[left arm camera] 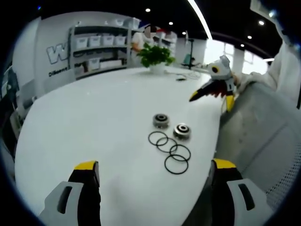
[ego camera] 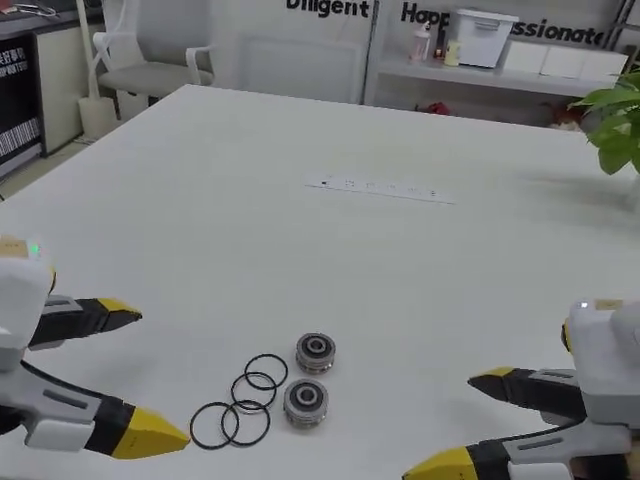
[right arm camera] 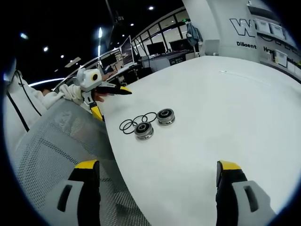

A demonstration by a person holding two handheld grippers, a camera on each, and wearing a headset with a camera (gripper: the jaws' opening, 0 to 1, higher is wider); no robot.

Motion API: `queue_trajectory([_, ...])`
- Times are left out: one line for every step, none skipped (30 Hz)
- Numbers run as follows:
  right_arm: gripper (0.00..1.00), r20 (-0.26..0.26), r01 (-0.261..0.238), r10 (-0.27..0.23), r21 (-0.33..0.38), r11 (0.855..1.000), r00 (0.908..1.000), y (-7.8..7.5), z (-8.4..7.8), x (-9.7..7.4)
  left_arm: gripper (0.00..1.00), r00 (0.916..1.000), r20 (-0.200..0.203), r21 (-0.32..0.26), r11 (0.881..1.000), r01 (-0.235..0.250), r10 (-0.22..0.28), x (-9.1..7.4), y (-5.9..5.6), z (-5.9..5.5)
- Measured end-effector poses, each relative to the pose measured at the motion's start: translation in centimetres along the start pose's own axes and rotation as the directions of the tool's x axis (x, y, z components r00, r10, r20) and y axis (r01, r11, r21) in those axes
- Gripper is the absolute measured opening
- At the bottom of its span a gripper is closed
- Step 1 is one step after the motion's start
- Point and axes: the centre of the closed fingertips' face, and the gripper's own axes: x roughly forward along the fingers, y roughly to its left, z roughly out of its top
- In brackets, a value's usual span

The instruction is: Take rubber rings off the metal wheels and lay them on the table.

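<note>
- Finds four black rubber rings (ego camera: 245, 400) flat on the white table (ego camera: 300, 250), near its front edge, in a loose chain with neighbouring loops overlapping
- Confirms the same cluster in the left gripper view (left arm camera: 169, 149) and in the right gripper view (right arm camera: 137, 122)
- Notes two metal wheels (ego camera: 310, 377) just beside the rings, on their right in the head view, each flat on one face with the hub up; near wheel (ego camera: 305, 402) touching or almost touching the closest ring, far wheel (ego camera: 316, 352) close behind it
- Records a dark band round each wheel rim; cannot tell whether rubber or metal
- Places the left gripper (ego camera: 150, 375) low at the left of the head view, above the table, yellow-tipped fingers spread wide, holding nothing, pointing toward the rings
- Places the right gripper (ego camera: 450, 424) low at the right, well apart from the wheels, fingers likewise spread wide, holding nothing
- Sees each gripper facing the other across the cluster: right gripper in the left gripper view (left arm camera: 211, 100), left gripper in the right gripper view (right arm camera: 112, 101)
- Marks a socket strip (ego camera: 380, 188) in the table middle, well beyond the wheels
- Logs a green plant (ego camera: 615, 120) at the far right, a white chair (ego camera: 150, 50) and a shelf with a white bin (ego camera: 485, 38) behind the table
</note>
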Motion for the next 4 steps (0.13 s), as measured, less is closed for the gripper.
queue_trajectory([1.0,-0.005,-0.003,0.003,-0.001,1.0,1.0,0.06,-0.11,0.05,1.0,1.0,-0.001,0.0,1.0,-0.001,0.001,-0.01,-0.05,-0.04])
queue_trajectory([1.0,-0.008,-0.003,0.003,-0.001,1.0,1.0,0.09,-0.2,0.06,1.0,1.0,-0.001,-0.002,1.0,-0.001,0.001,0.0,-0.12,-0.08])
queue_trajectory([1.0,-0.015,-0.002,0.002,-0.003,1.0,0.9999,0.1,-0.32,0.04,1.0,1.0,-0.002,-0.004,1.0,-0.002,0.002,0.0,-0.14,-0.11])
queue_trajectory([1.0,-0.017,-0.002,0.002,-0.004,1.0,0.9999,0.11,-0.36,0.03,1.0,1.0,-0.002,-0.005,1.0,-0.002,0.002,0.01,-0.19,-0.13])
